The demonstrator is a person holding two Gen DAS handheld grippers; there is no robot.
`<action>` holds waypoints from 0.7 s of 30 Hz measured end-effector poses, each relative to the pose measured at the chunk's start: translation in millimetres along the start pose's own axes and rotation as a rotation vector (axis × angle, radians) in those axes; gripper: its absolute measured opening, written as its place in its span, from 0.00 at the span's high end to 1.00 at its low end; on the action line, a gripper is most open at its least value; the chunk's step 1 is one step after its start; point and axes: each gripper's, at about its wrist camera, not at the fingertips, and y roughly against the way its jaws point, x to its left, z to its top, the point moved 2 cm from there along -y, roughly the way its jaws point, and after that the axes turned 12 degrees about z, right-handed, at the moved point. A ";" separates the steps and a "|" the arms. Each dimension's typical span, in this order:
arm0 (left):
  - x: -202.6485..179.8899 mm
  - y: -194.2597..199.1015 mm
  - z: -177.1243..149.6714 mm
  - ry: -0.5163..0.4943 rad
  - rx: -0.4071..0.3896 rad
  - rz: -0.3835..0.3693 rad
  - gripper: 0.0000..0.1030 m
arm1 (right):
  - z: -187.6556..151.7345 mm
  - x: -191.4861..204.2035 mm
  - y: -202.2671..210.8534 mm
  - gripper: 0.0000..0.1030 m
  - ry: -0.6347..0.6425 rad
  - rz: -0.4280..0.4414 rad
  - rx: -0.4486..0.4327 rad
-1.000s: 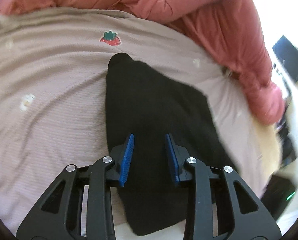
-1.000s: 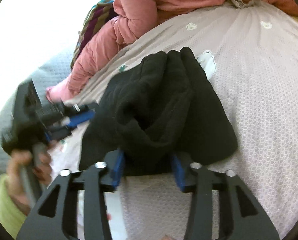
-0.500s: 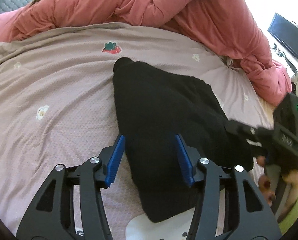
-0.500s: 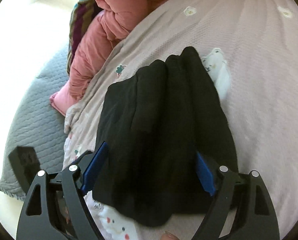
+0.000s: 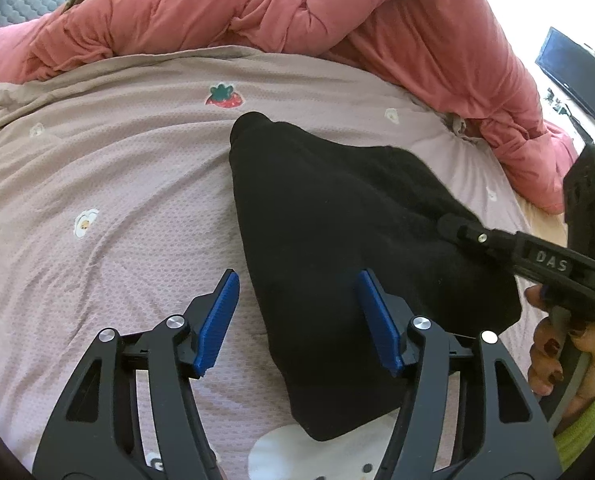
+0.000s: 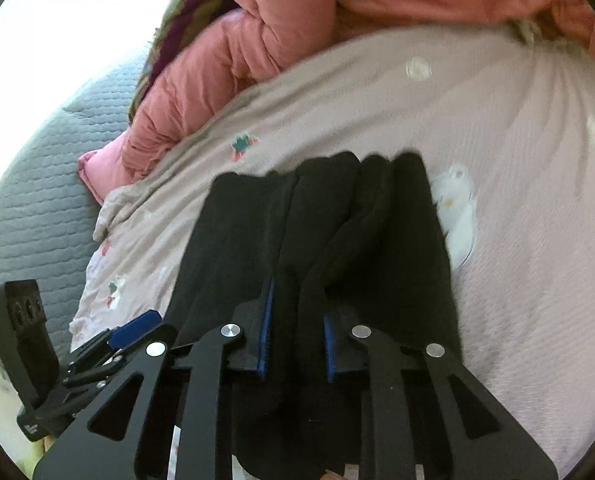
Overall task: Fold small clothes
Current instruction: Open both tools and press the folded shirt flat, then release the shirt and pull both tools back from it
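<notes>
A black garment (image 5: 337,232) lies folded in layers on the pale pink bedsheet (image 5: 97,184). My left gripper (image 5: 297,320) is open, its blue pads straddling the garment's near left edge just above it. In the right wrist view the garment (image 6: 397,232) shows several stacked folds. My right gripper (image 6: 295,338) has its pads closed on a bunched fold at the garment's near edge. The right gripper's body also shows in the left wrist view (image 5: 529,256), resting on the garment's right edge.
A salmon-pink duvet (image 5: 297,12) is heaped along the far side of the bed. A grey quilted cover (image 6: 29,200) lies to the left. A dark screen (image 5: 573,70) stands at the far right. The sheet carries a strawberry print (image 5: 223,96).
My right gripper has gone from wide open to closed on a fold of the garment. My left gripper has opened wider and drawn back a little.
</notes>
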 end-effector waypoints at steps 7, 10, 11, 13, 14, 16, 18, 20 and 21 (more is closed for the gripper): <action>-16.3 6.3 2.8 -0.030 0.000 -0.027 0.46 | 4.8 -4.3 18.5 0.82 0.111 -0.134 -0.033; -20.6 0.9 -0.5 -0.043 0.025 -0.021 0.44 | -3.9 -23.3 6.0 0.82 0.073 -0.172 0.017; -21.7 -0.4 -1.9 -0.046 0.029 -0.023 0.43 | -8.7 -30.7 0.1 0.80 0.061 -0.187 0.037; -23.4 -4.1 -5.6 -0.057 0.042 -0.019 0.41 | -13.4 -37.9 -4.1 0.70 0.049 -0.227 0.042; -23.5 -5.8 -7.0 -0.060 0.047 -0.018 0.40 | -16.3 -42.0 -4.9 0.61 0.042 -0.246 0.038; -22.3 -7.7 -8.9 -0.056 0.051 -0.017 0.39 | -18.6 -44.8 -2.8 0.56 0.023 -0.248 0.022; -20.7 -6.9 -10.0 -0.051 0.051 -0.019 0.39 | -19.4 -44.3 2.2 0.53 0.015 -0.257 0.010; -19.2 -4.4 -10.7 -0.051 0.047 -0.014 0.39 | -20.0 -38.0 11.0 0.45 0.028 -0.276 -0.011; -18.4 -2.8 -11.4 -0.050 0.044 -0.011 0.39 | -20.5 -34.5 15.1 0.44 0.036 -0.281 -0.021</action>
